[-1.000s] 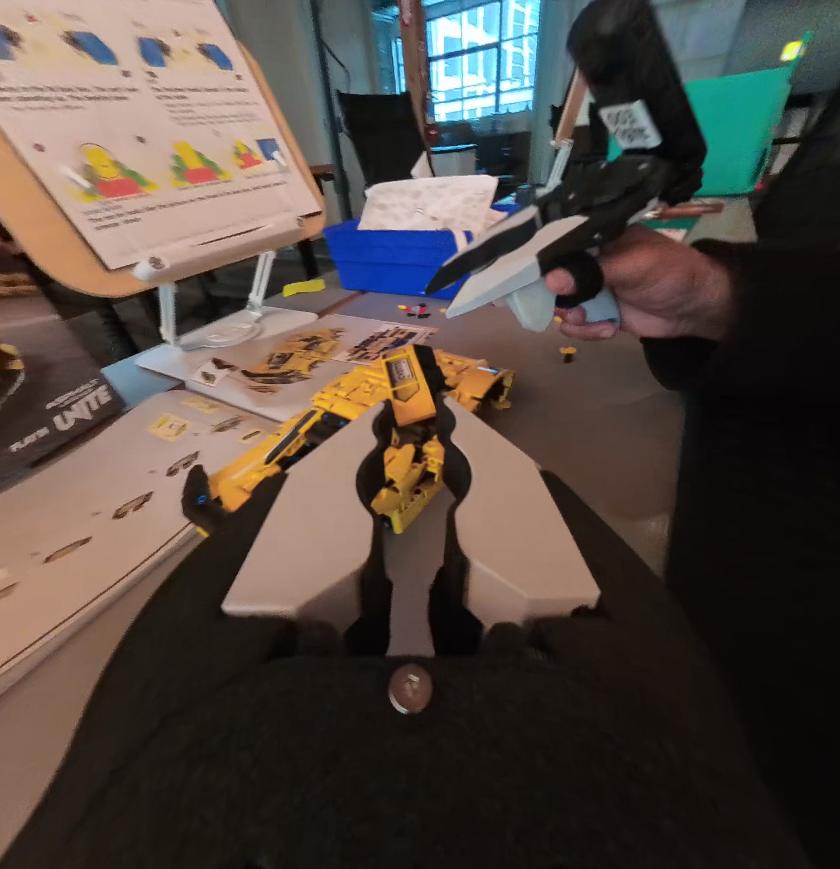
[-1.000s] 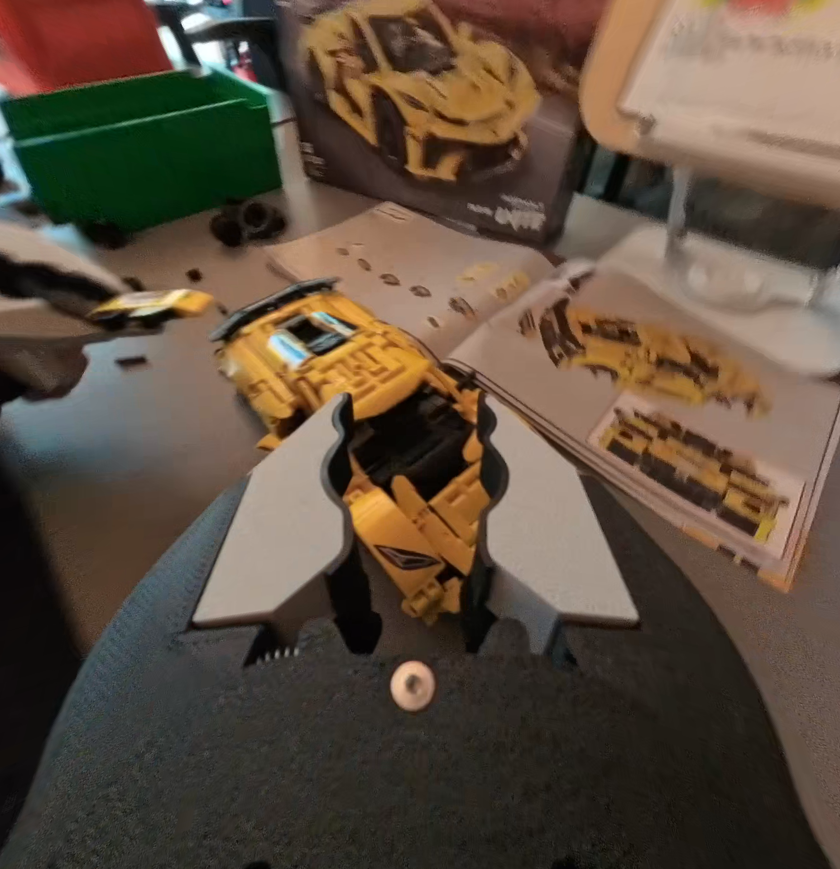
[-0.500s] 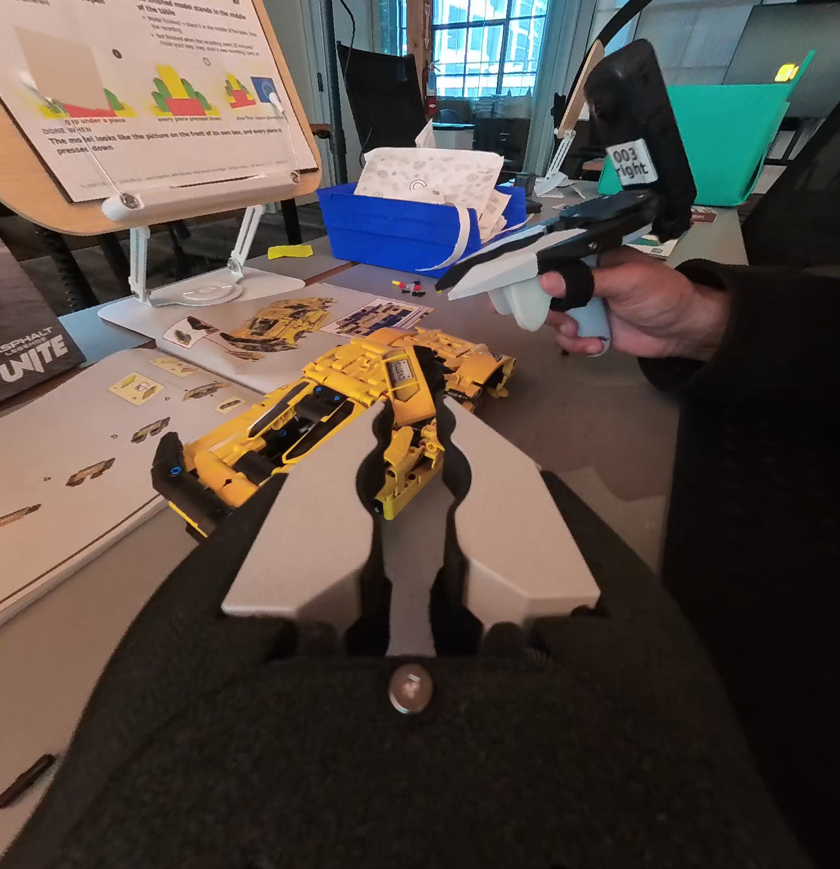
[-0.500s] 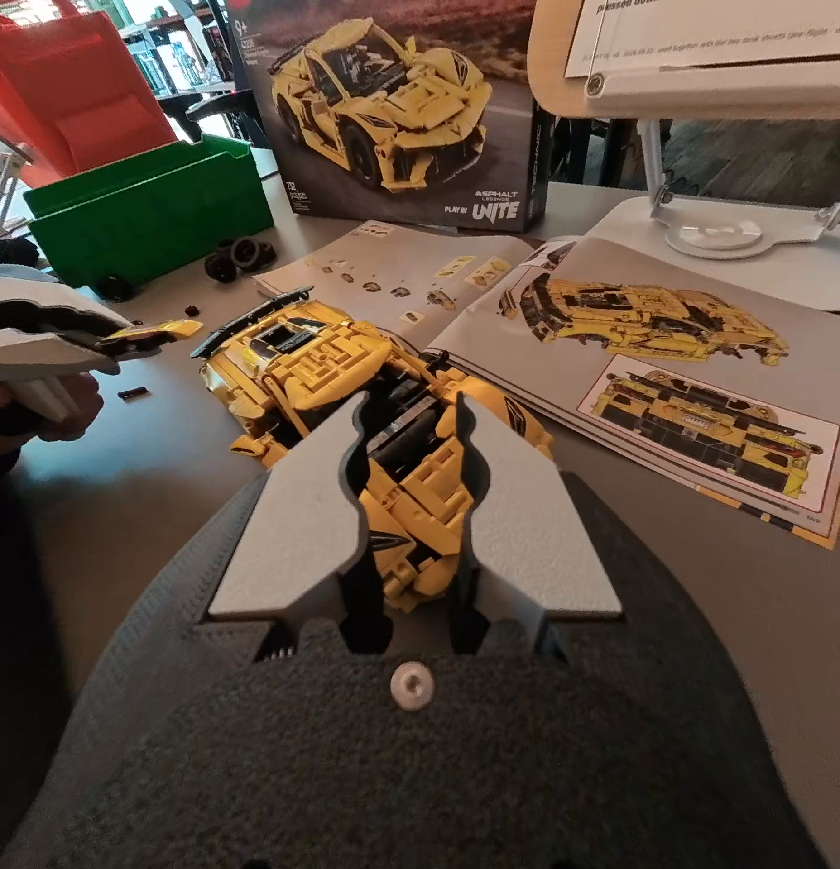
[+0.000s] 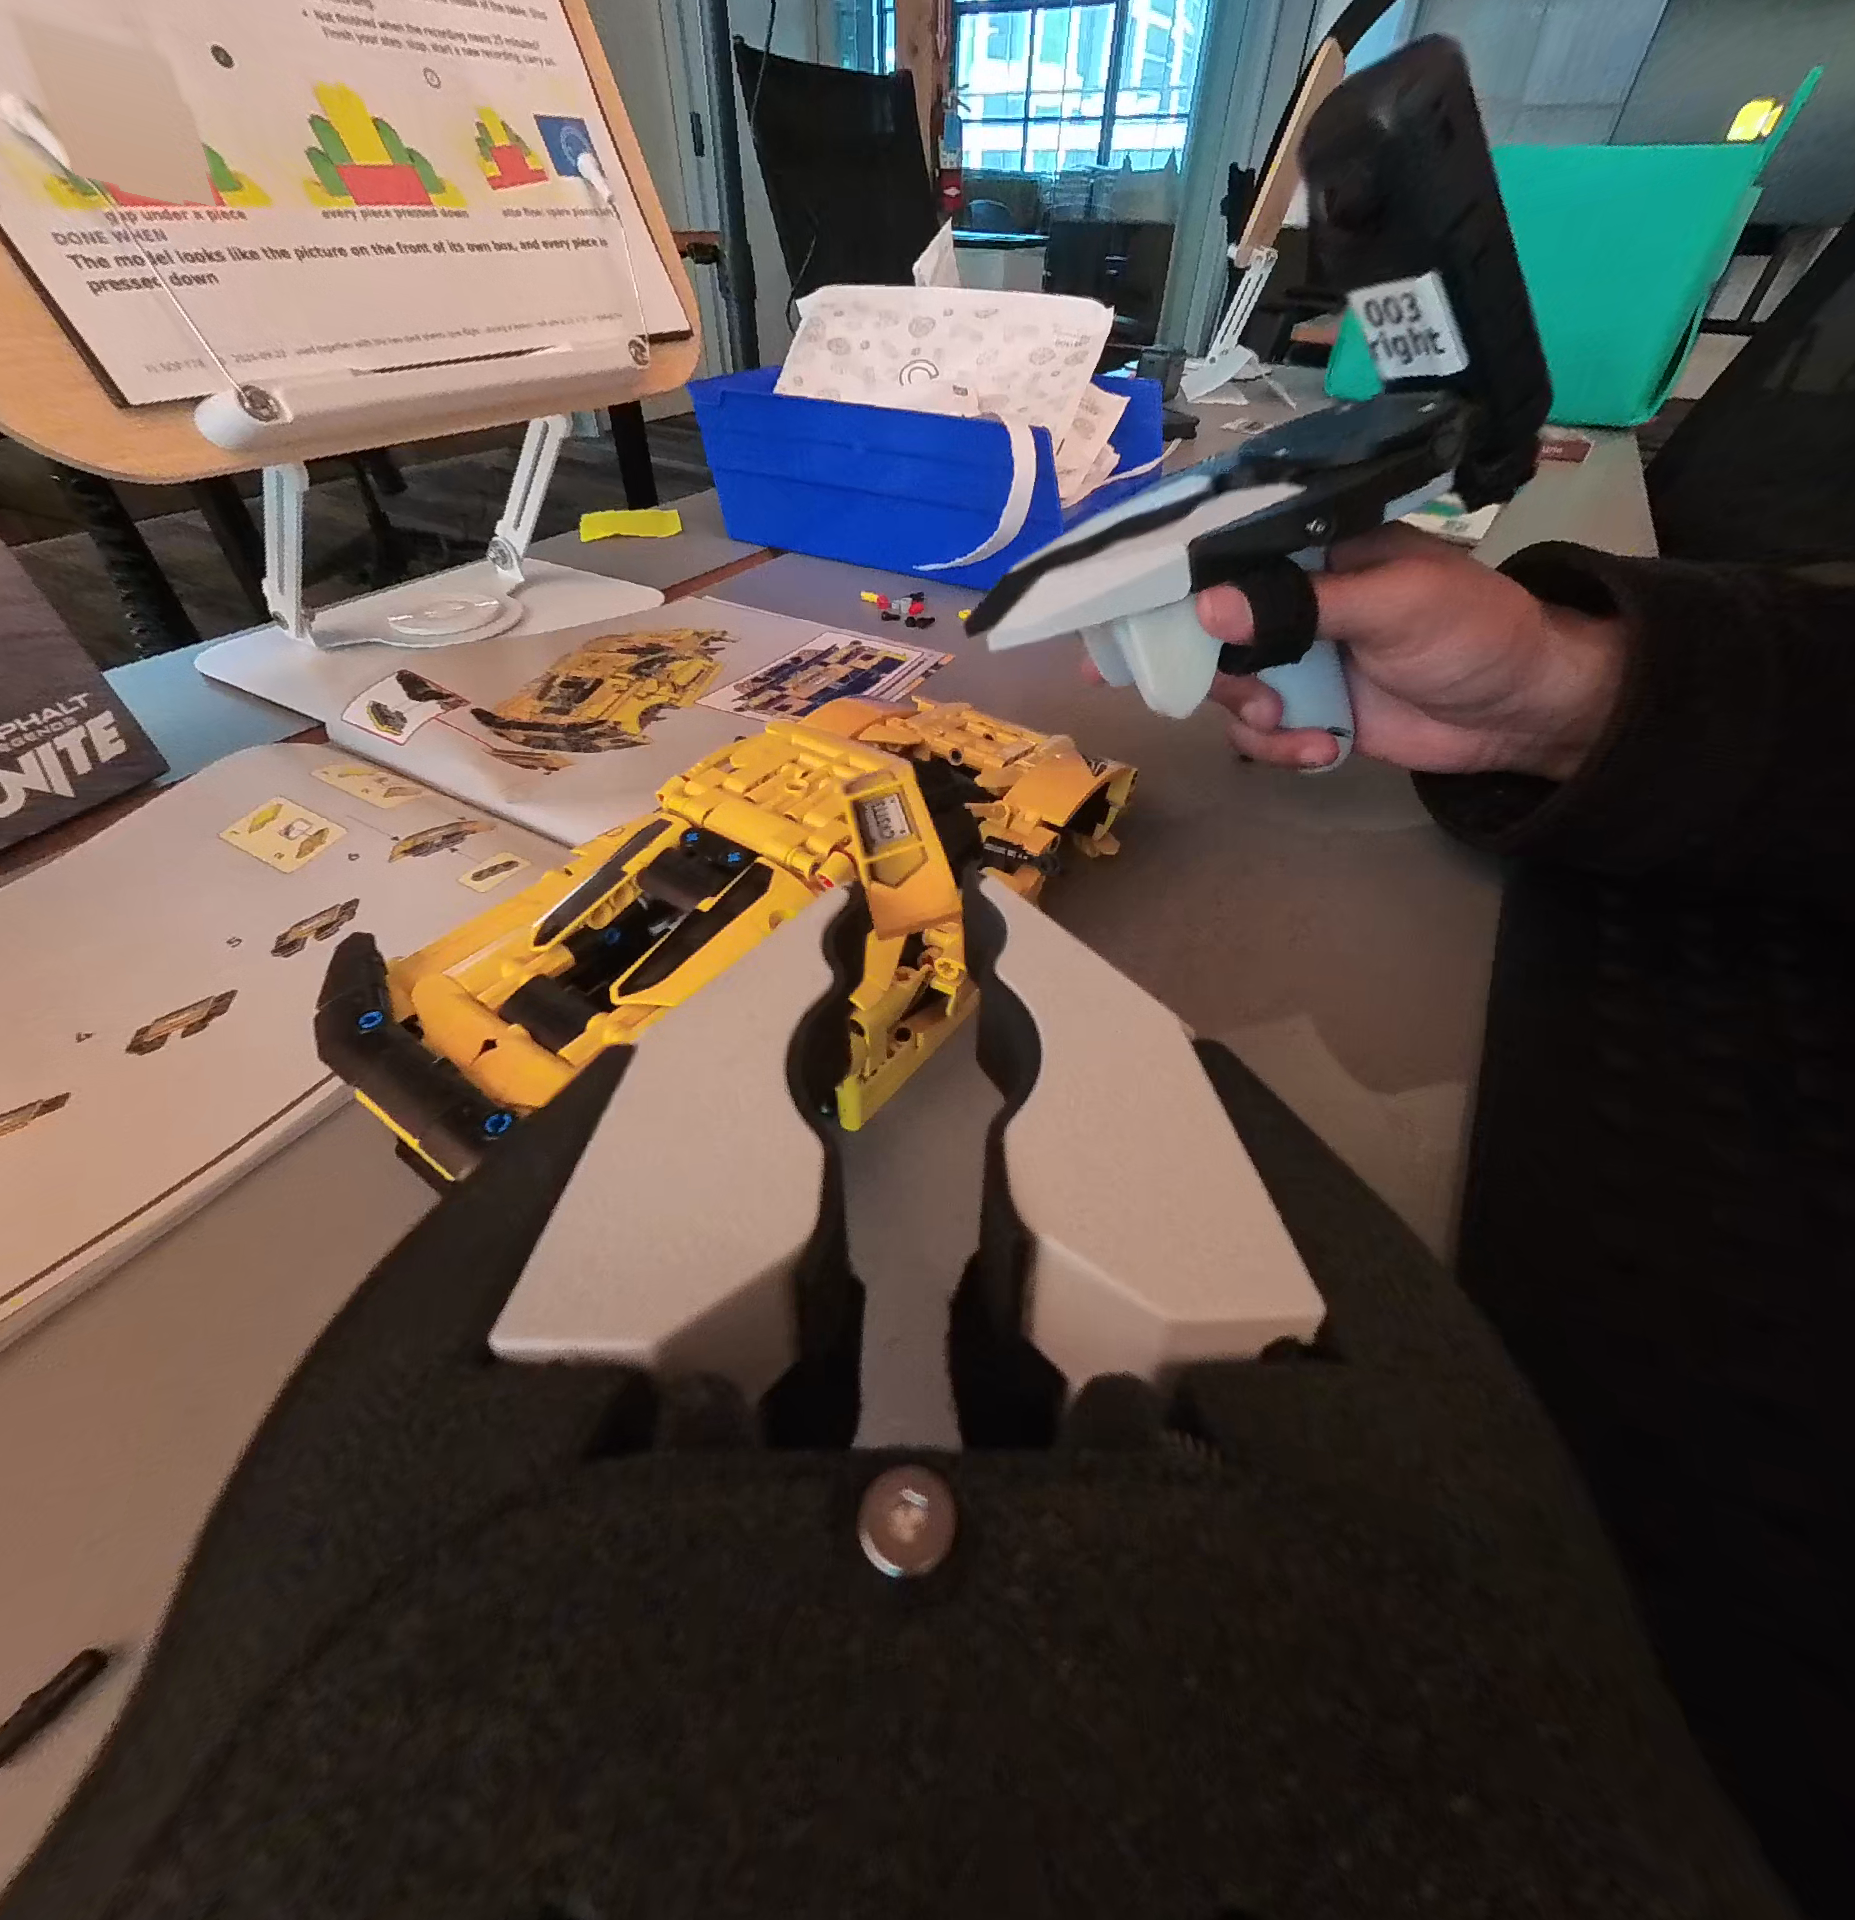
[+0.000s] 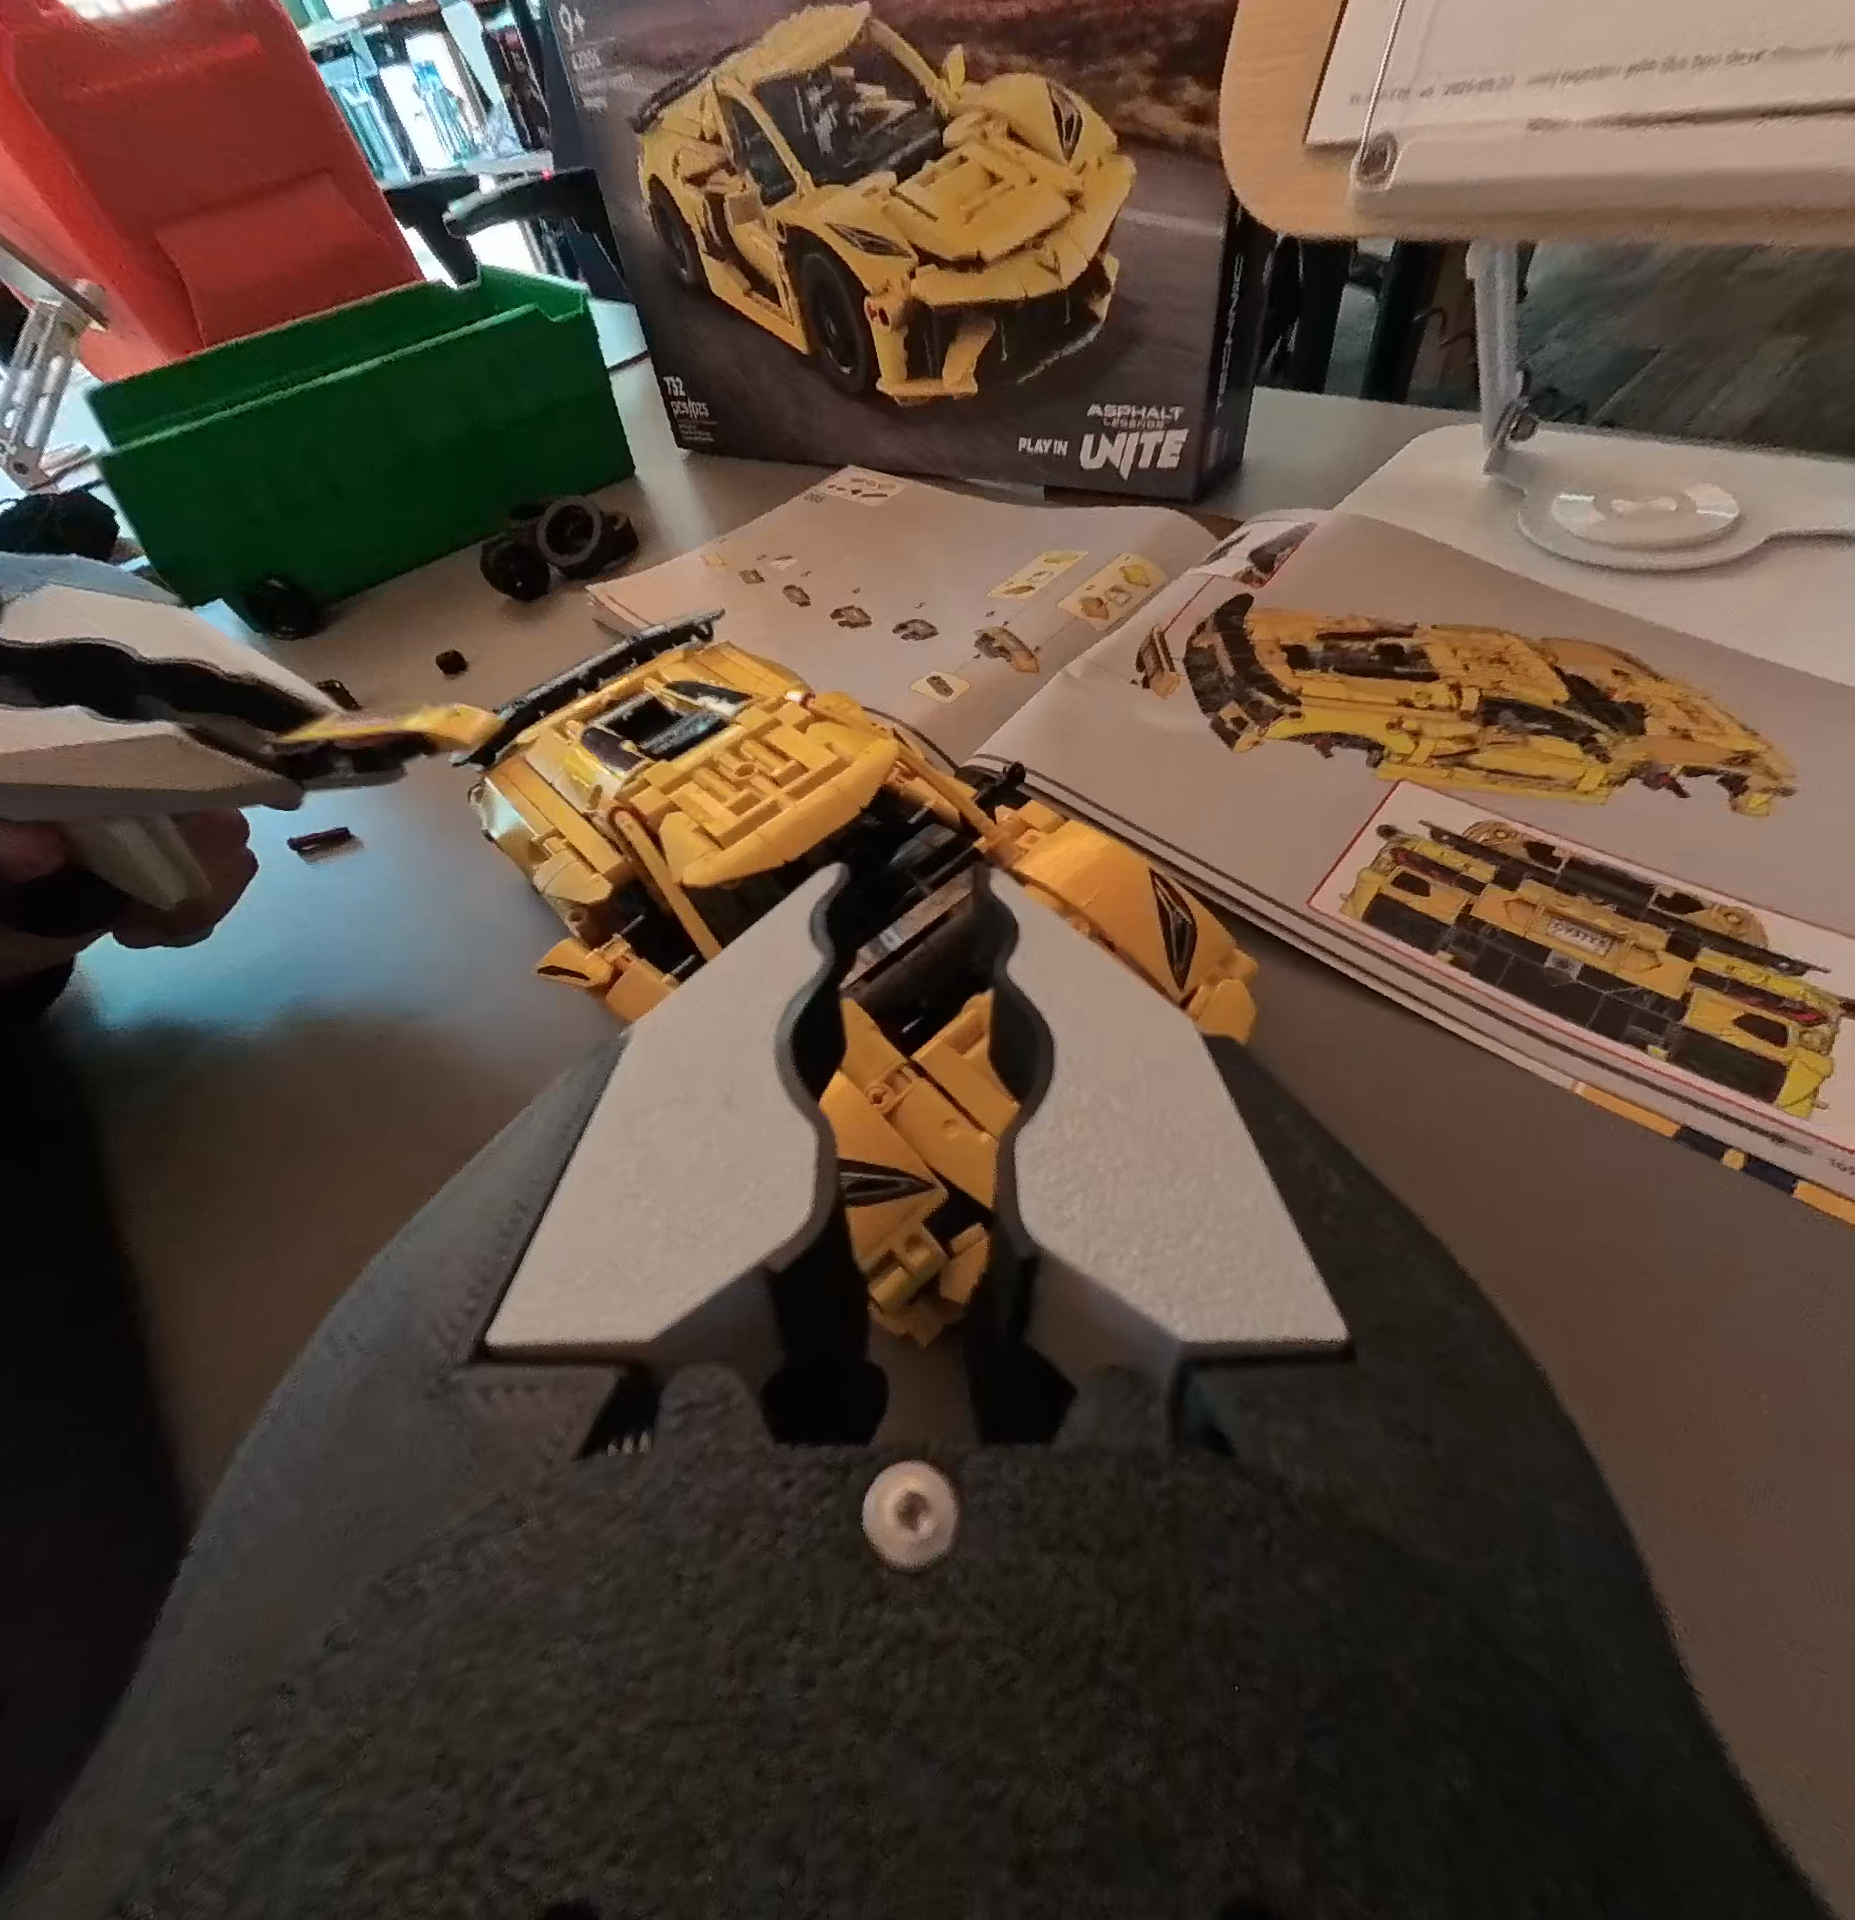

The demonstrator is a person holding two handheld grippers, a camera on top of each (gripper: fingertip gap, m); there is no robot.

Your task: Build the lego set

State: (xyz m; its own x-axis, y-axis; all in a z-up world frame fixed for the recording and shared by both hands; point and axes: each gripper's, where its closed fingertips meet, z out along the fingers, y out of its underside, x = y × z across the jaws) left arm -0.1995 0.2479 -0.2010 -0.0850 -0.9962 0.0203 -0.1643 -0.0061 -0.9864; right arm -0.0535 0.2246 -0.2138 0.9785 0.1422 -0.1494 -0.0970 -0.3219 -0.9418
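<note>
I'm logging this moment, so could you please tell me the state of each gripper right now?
Left gripper: closed on a yellow Lego body panel.
Right gripper: slightly open, holding nothing.

Print on box [image 6: 902, 312], sheet [image 5: 310, 187], tag [image 5: 1406, 330]

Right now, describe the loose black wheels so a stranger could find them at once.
Start at the green bin at the table's far left in the right wrist view. At its right end, between it and the open instruction booklet, lies a small cluster of black wheels. They are the only round tyres lying loose there; the other dark bits nearby are tiny pins.
</note>
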